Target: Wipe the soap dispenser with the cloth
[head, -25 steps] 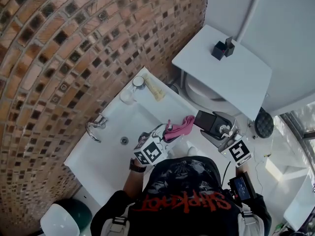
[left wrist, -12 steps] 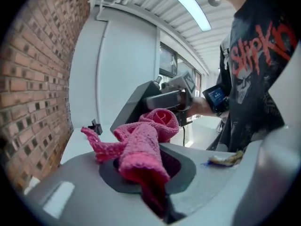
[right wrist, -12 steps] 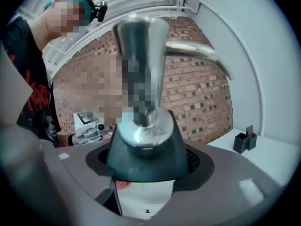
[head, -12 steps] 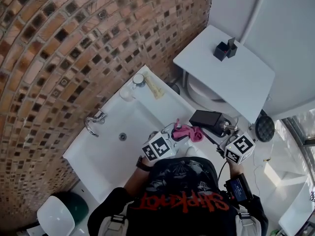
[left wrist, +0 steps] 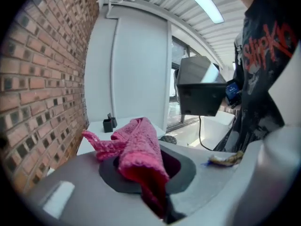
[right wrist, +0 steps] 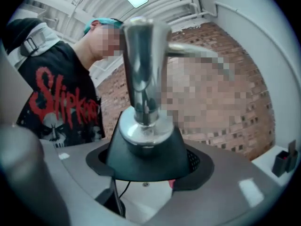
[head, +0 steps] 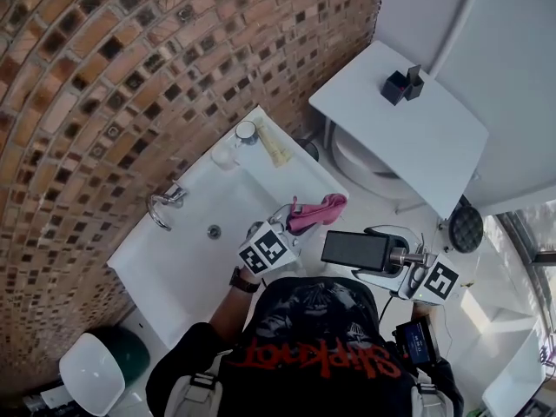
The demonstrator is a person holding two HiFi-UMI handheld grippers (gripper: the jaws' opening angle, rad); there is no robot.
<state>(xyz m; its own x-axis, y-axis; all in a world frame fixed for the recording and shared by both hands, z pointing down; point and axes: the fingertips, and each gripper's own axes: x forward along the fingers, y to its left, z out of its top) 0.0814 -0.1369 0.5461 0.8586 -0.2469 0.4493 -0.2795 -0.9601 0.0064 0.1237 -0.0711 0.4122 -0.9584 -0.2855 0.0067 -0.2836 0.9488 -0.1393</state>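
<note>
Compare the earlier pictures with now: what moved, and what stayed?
The right gripper turned the soap dispenser level and brought it nearer the person. The left gripper, holding the pink cloth, shifted slightly toward the sink. Both grips held; nothing on the sink moved.

A narrow gap lies open between the pink cloth (head: 317, 211) and the soap dispenser (head: 349, 248). The sink basin (head: 195, 233) beside the left tool (head: 291, 220) is free; the faucet (head: 165, 202) and brick wall (head: 104, 76) bound its far side.
</note>
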